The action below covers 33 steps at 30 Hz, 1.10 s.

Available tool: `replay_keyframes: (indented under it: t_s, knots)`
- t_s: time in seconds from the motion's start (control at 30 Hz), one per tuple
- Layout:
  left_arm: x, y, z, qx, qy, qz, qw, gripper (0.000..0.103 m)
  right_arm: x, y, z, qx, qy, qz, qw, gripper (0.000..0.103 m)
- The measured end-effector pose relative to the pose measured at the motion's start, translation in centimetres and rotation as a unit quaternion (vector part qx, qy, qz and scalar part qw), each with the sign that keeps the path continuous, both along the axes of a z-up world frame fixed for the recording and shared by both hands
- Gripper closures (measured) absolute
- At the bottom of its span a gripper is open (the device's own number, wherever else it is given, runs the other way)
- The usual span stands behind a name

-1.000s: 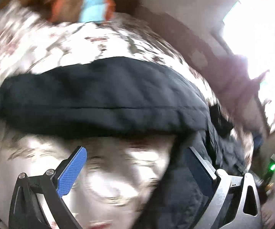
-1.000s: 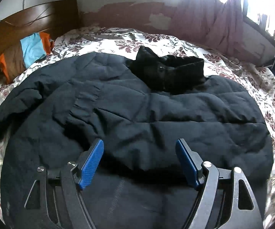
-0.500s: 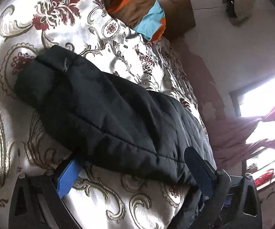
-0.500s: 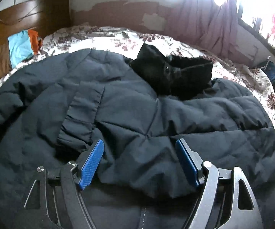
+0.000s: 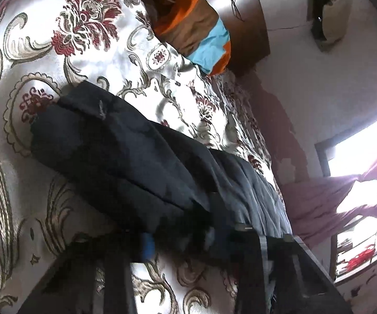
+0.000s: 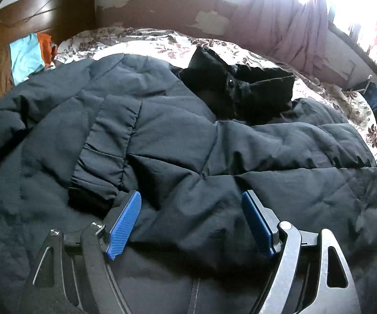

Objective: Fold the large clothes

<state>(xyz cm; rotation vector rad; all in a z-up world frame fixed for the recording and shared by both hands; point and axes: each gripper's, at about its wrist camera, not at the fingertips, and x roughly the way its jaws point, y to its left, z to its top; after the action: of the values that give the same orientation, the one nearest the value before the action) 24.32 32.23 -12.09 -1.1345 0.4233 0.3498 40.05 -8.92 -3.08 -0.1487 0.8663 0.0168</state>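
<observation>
A large black padded jacket (image 6: 201, 157) lies spread on the bed, collar (image 6: 240, 89) at the far side, one sleeve folded across the body with its cuff (image 6: 102, 167) at the left. My right gripper (image 6: 191, 225) is open just above the jacket's near part, blue pads (image 6: 123, 227) either side of a fold. In the left wrist view the other sleeve (image 5: 115, 157) stretches across the floral bedspread (image 5: 57, 39). My left gripper (image 5: 188, 238) is dark and blurred at the sleeve's near end, its fingers close together around the fabric.
A wooden headboard (image 6: 44, 7) with an orange, brown and blue pillow (image 6: 23, 57) stands at the far left. A peeling wall, pink curtain (image 6: 293, 31) and bright window lie beyond the bed. Bedspread shows at the right edge (image 6: 366, 120).
My left gripper has swung to look along the sleeve and closed in on its near end. My right gripper has moved forward and lower over the jacket, still open.
</observation>
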Motion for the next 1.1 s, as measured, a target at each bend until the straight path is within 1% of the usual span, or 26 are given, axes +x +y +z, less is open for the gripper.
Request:
replay_keyframes:
  t_s: [0.07, 0.2, 0.3, 0.33, 0.37, 0.43, 0.53, 0.57, 0.63, 0.67, 0.7, 0.73, 0.77, 0.83, 0.93, 0.97, 1.03, 1.1]
  knots:
    - [0.1, 0.2, 0.2, 0.007, -0.005, 0.004, 1.0000, 0.091, -0.3, -0.3, 0.6, 0.009, 0.000, 0.003, 1.000, 0.029]
    - [0.4, -0.2, 1.7, 0.050, -0.015, 0.005, 0.9986, 0.096, -1.7, -1.2, 2.6, 0.022, -0.011, 0.019, 1.000, 0.029]
    - [0.3, -0.8, 3.9, 0.103, -0.027, -0.003, 0.9944, 0.097, -2.8, -2.2, 4.2, 0.034, -0.022, 0.032, 0.999, 0.029]
    - [0.3, -1.1, 4.8, 0.122, -0.032, -0.007, 0.9920, 0.097, -3.3, -2.7, 4.8, 0.037, -0.026, 0.034, 0.998, 0.029]
    - [0.4, -1.6, 6.2, 0.153, -0.038, -0.012, 0.9874, 0.097, -3.7, -3.2, 5.2, 0.040, -0.029, 0.035, 0.998, 0.029]
    - [0.6, -2.4, 8.4, 0.192, -0.048, -0.025, 0.9799, 0.097, -4.6, -4.4, 5.9, 0.050, -0.034, 0.035, 0.998, 0.028]
    - [1.2, -4.5, 12.8, 0.243, -0.076, -0.057, 0.9653, 0.097, -6.1, -6.4, 6.6, 0.066, -0.038, 0.029, 0.997, 0.028]
    - [1.7, -5.6, 14.8, 0.265, -0.091, -0.075, 0.9569, 0.097, -6.6, -7.3, 6.7, 0.072, -0.040, 0.024, 0.996, 0.028]
    - [2.3, -7.7, 17.5, 0.295, -0.110, -0.103, 0.9436, 0.097, -7.5, -8.9, 6.9, 0.079, -0.045, 0.015, 0.996, 0.028]
    - [2.7, -9.0, 19.0, 0.311, -0.120, -0.118, 0.9353, 0.097, -7.9, -9.6, 6.9, 0.082, -0.047, 0.009, 0.995, 0.028]
    - [3.1, -10.5, 20.4, 0.326, -0.131, -0.135, 0.9262, 0.097, -8.3, -10.5, 7.0, 0.086, -0.050, 0.003, 0.995, 0.028]
    - [3.6, -12.4, 22.2, 0.344, -0.144, -0.157, 0.9143, 0.097, -8.8, -11.4, 7.0, 0.089, -0.052, -0.003, 0.995, 0.028]
    - [3.9, -13.7, 23.0, 0.354, -0.150, -0.170, 0.9075, 0.097, -9.1, -12.2, 7.0, 0.092, -0.052, -0.008, 0.994, 0.028]
    - [5.0, -17.4, 25.1, 0.375, -0.164, -0.211, 0.8881, 0.097, -9.8, -14.1, 6.8, 0.098, -0.054, -0.020, 0.994, 0.028]
    - [6.7, -23.1, 26.7, 0.385, -0.173, -0.274, 0.8644, 0.097, -10.9, -16.8, 6.6, 0.105, -0.055, -0.038, 0.992, 0.028]
    - [7.1, -24.5, 27.0, 0.387, -0.173, -0.288, 0.8588, 0.097, -11.2, -17.5, 6.5, 0.107, -0.056, -0.044, 0.992, 0.028]
    - [8.0, -28.4, 26.7, 0.391, -0.174, -0.330, 0.8416, 0.097, -12.1, -19.5, 6.3, 0.113, -0.058, -0.061, 0.990, 0.028]
    - [8.4, -31.4, 26.0, 0.390, -0.169, -0.360, 0.8302, 0.097, -12.7, -21.3, 6.0, 0.119, -0.058, -0.079, 0.988, 0.028]
